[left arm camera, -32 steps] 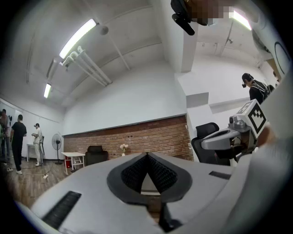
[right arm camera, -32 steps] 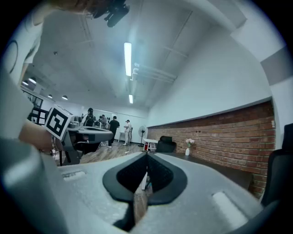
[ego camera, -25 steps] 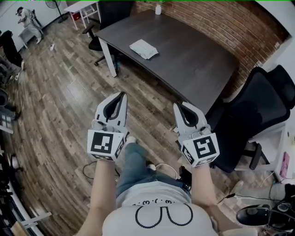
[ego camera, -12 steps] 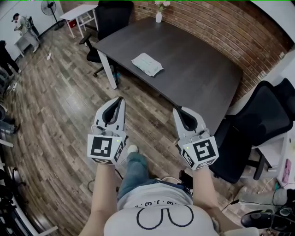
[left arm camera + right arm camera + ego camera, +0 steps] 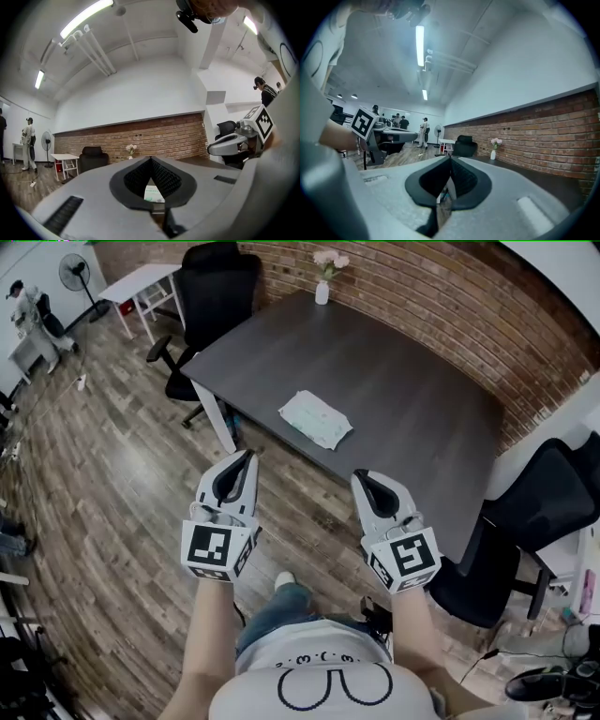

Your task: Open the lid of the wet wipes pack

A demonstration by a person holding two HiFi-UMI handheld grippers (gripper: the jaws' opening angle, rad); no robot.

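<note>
A pale green-white wet wipes pack (image 5: 316, 419) lies flat near the front edge of the dark table (image 5: 403, 381). In the left gripper view the wipes pack (image 5: 152, 194) shows through the gap behind the shut jaws. My left gripper (image 5: 247, 457) is shut and empty, held level over the wooden floor, short of the table's near corner. My right gripper (image 5: 361, 477) is also shut and empty, just before the table's front edge, below and right of the pack. Neither touches the pack. In the right gripper view the right gripper (image 5: 450, 159) points along the table toward the brick wall.
A small vase of flowers (image 5: 323, 277) stands at the table's far edge by the brick wall. Black office chairs stand at the far left corner (image 5: 211, 282) and at the right (image 5: 544, 512). A white side table (image 5: 141, 287) is at the back left. People stand far off.
Both grippers have advanced toward the table, side by side and still shut. The wipes pack now appears much closer to them in the head view.
</note>
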